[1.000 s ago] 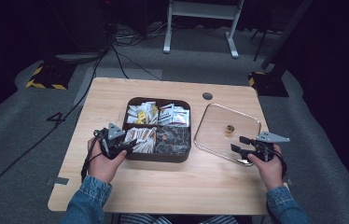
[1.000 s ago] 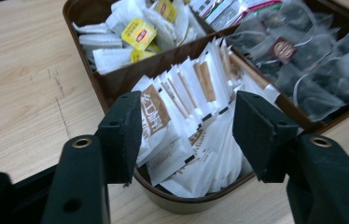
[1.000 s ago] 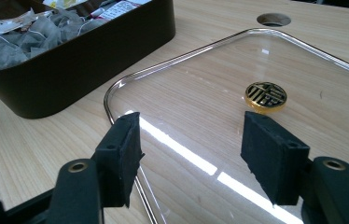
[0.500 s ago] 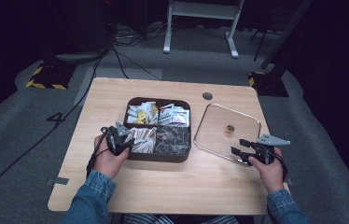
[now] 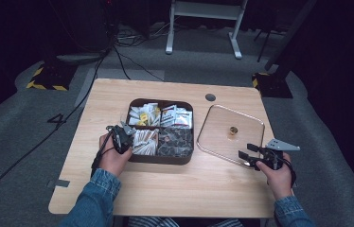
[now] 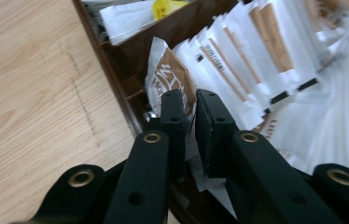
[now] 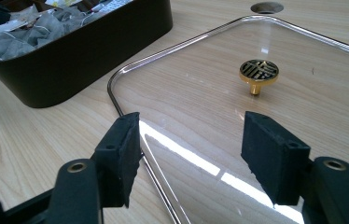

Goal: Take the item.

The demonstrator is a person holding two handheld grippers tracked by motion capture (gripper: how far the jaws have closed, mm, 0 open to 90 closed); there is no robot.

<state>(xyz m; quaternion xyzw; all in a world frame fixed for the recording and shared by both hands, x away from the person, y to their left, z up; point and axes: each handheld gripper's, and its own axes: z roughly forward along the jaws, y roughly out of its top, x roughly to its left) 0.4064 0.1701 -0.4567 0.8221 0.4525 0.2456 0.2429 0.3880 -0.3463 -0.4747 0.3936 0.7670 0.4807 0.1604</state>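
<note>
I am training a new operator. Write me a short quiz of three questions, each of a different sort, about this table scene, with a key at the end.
1. True or false: the left gripper has its jaws shut on a white and brown sachet in the dark compartment box.
2. Multiple choice: where is the clear glass lid with the gold knob? A) on the box. B) flat on the wooden table, right of the box. C) lifted in the air by a gripper.
3. Fill in: the right gripper stands ____ over the near edge of the lid.

Key: 1 true; 2 B; 3 open, with nothing pressed between its pads.
</note>
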